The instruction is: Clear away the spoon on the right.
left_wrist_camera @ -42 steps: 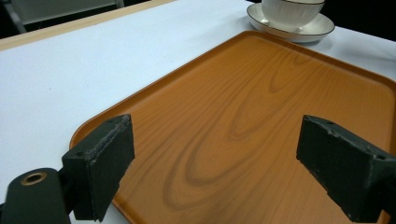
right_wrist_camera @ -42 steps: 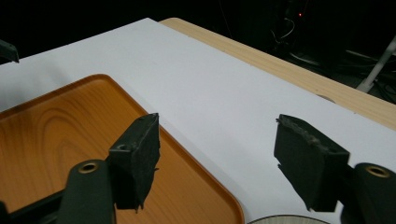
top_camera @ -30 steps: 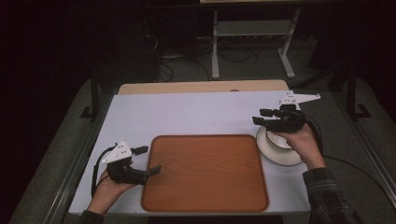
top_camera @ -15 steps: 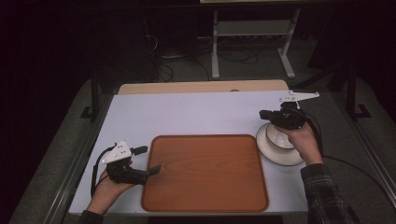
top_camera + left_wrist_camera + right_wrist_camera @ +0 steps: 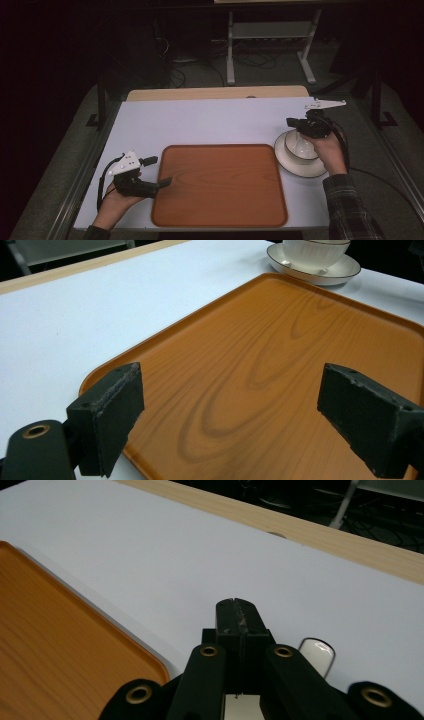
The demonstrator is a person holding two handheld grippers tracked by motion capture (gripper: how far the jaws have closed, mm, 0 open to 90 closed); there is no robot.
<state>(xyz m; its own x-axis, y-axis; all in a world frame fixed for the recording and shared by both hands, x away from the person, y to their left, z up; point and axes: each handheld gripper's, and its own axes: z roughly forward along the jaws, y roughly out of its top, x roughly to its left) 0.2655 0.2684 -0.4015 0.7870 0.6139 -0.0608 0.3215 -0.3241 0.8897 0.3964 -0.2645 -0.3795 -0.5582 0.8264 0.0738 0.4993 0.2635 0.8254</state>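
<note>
1. In the high view the right gripper and the hand holding it cover the back of the white cup, so where the pads meet the cup is hard to make out.
2. In the right gripper view the cup is cut off at the bottom edge; a white handle-like piece shows just right of the jaws, with another sliver of white between the gripper's arms.
3. In the left gripper view the cup is cut off at the top edge, seated on its saucer.
4. The right gripper's jaws are pressed together, pad to pad; I cannot tell whether they pinch the cup's rim.
5. The left gripper is spread wide, holding nothing, its jaws over the near left corner of the wooden tray.
6. The cup stands on the saucer on the white table, just right of the tray, directly beneath the right gripper and well apart from the left one.
</note>
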